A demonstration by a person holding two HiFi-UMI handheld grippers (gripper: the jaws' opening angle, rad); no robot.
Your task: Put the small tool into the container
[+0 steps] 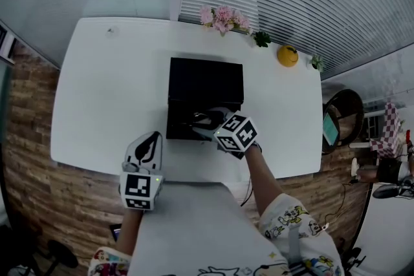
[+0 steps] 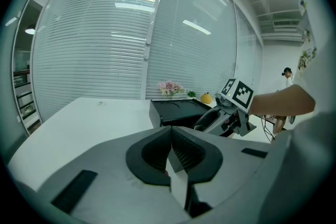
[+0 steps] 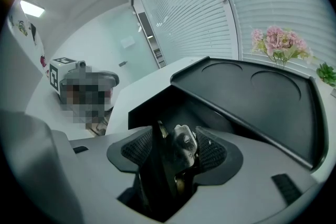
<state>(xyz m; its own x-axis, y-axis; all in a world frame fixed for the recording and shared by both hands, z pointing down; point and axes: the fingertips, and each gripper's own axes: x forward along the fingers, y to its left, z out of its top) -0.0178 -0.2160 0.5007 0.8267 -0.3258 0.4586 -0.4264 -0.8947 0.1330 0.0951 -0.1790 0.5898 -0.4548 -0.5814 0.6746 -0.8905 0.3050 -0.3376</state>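
A black container [image 1: 206, 82] stands open mid-table, its lid [image 3: 252, 97] with two round recesses lying back beyond the opening. My right gripper [image 1: 204, 121] reaches into the front of the container [image 2: 176, 110]. In the right gripper view a small metal tool [image 3: 185, 143] with a dark handle stands between the wide-apart pads of the right gripper [image 3: 176, 148], which are not pressed on it. My left gripper [image 1: 150, 140] rests near the table's front edge, left of the container. Its jaws meet with nothing between them in the left gripper view [image 2: 171, 136].
The white table [image 1: 110, 87] carries pink flowers [image 1: 223, 18], a small green plant [image 1: 261, 39] and an orange fruit [image 1: 288, 55] along its far edge by the blinds. A round dark side table [image 1: 343, 114] stands to the right.
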